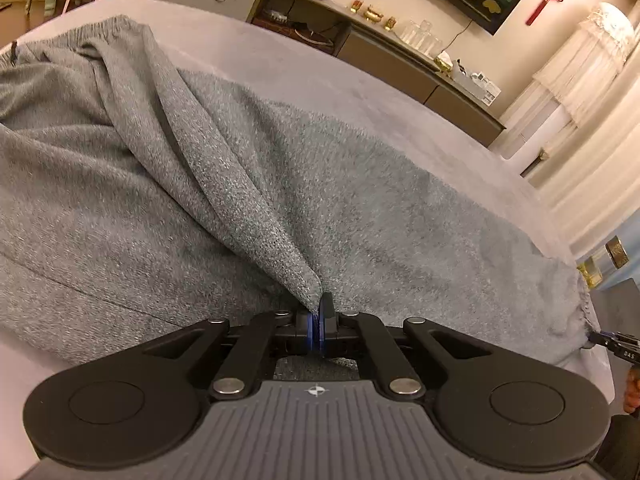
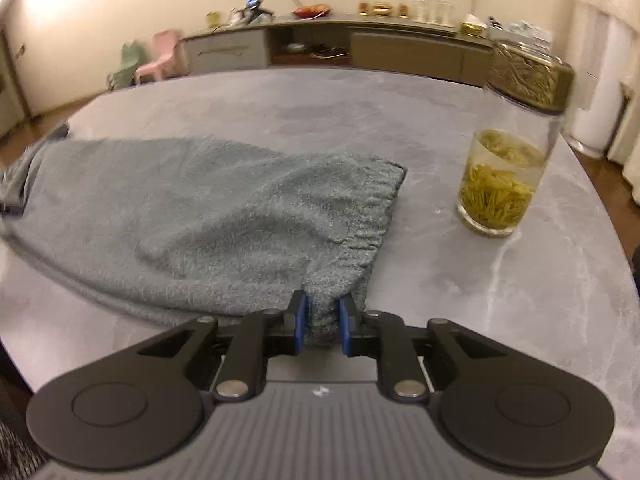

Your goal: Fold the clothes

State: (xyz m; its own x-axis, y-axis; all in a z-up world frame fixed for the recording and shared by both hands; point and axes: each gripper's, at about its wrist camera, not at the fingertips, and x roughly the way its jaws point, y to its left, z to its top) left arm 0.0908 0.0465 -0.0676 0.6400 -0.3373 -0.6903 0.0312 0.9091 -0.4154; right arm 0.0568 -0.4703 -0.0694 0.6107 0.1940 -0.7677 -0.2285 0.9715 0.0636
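1. On the grey table the grey trousers lie spread, not yet folded; a tea jar stands right of them.
2. I hold my left gripper clamped on a raised ridge of cloth.
3. I hold my right gripper narrow, pinching the near cuff.
4. Every fold remains to be made.

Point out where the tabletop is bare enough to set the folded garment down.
Bare: the table beyond the grey garment, and the strip between its elastic hem and the tea jar. Crowded: the near edge, where both grippers pinch cloth.
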